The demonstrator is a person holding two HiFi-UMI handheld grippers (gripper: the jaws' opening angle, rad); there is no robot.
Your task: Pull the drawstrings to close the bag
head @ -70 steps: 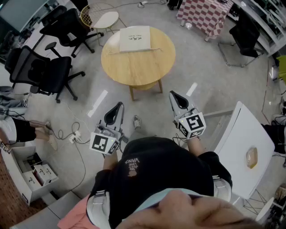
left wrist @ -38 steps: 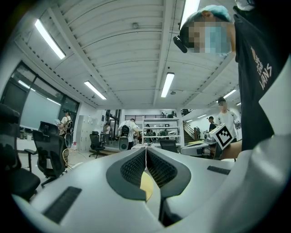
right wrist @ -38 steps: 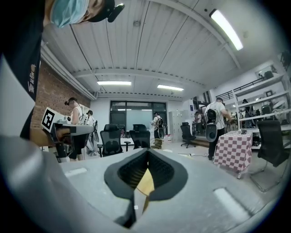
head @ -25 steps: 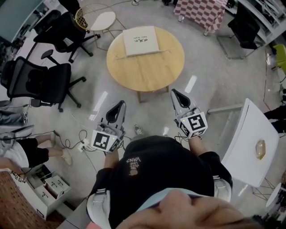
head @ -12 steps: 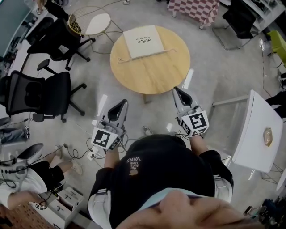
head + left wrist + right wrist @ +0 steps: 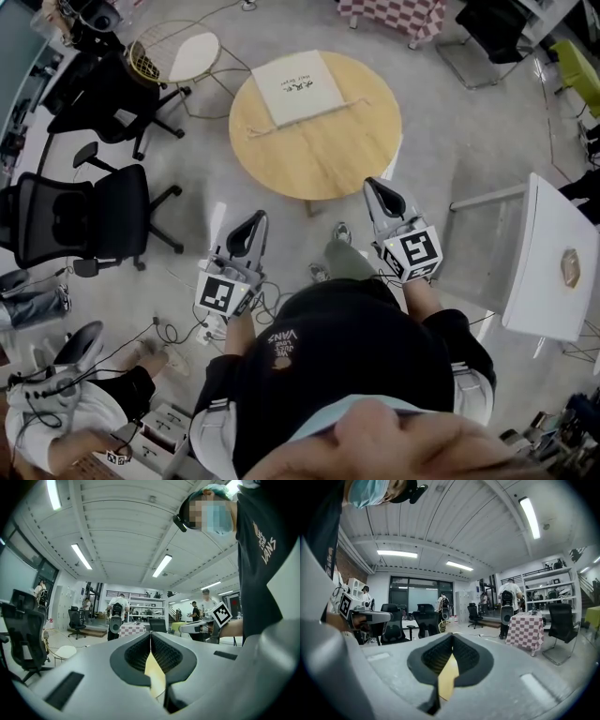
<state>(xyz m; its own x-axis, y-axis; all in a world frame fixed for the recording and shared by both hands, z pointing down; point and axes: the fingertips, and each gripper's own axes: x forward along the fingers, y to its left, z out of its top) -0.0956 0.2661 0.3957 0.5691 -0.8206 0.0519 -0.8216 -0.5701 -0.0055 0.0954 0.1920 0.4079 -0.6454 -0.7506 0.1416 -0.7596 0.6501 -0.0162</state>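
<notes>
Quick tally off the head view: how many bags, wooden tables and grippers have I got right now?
bag: 1
wooden table: 1
grippers: 2, the left gripper and the right gripper
Total: 4

grey floor (image 6: 469,159), round wooden table (image 6: 328,141), black chairs (image 6: 70,220), strip lights (image 6: 161,566)

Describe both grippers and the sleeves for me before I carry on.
The left gripper and right gripper are light grey, tapered shells; black ribbed pads line the jaws. Each carries a white cube printed with black square markers. The person wears a black short-sleeved T-shirt with white lettering.
</notes>
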